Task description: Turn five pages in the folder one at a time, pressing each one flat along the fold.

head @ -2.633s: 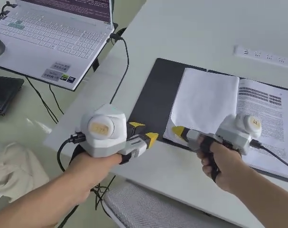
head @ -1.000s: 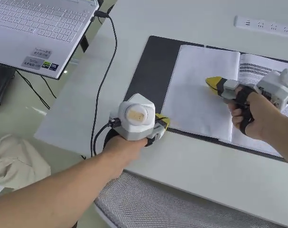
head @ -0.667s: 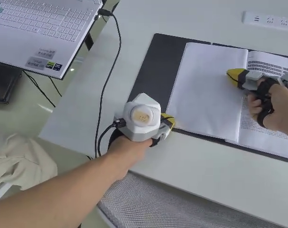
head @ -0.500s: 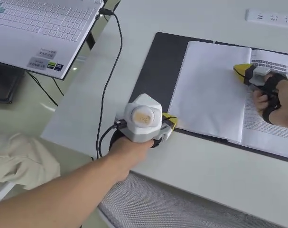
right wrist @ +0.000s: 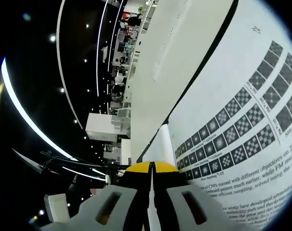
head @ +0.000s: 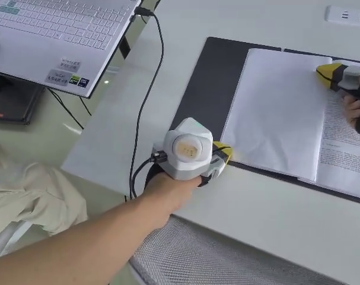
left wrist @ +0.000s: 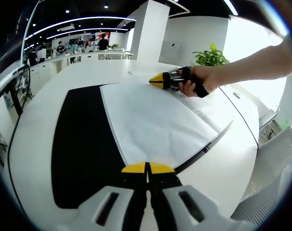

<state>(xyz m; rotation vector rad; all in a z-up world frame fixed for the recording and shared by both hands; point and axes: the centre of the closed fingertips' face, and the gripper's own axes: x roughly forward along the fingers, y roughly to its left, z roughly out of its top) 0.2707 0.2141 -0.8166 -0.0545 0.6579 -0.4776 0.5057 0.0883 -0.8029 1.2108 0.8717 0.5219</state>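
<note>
- Folder [head: 197, 101] lies open on the white tabletop [head: 268, 219], its black inner cover bare on the left. A blank turned page [head: 280, 113] lies over it, and a printed page [head: 346, 148] is to the right.
- The left tool [head: 222, 155] has its jaws clenched on nothing. Its yellow tips are at the folder's near edge, just beside the turned page's lower corner, probably to steady the folder. Whether they actually touch the cover is hard to tell.
- The right tool [head: 325, 71] is also closed and empty. Its tips sit at the far end of the fold [head: 323, 124], which suits pressing the page flat along that line.
- The head view's right edge cuts off most of the right tool, the hand and the printed page.
- The right gripper view sits so close that the print is legible, but the turned page shows there as no more than a thin curl.
- I cannot tell how many pages have been turned.
</note>
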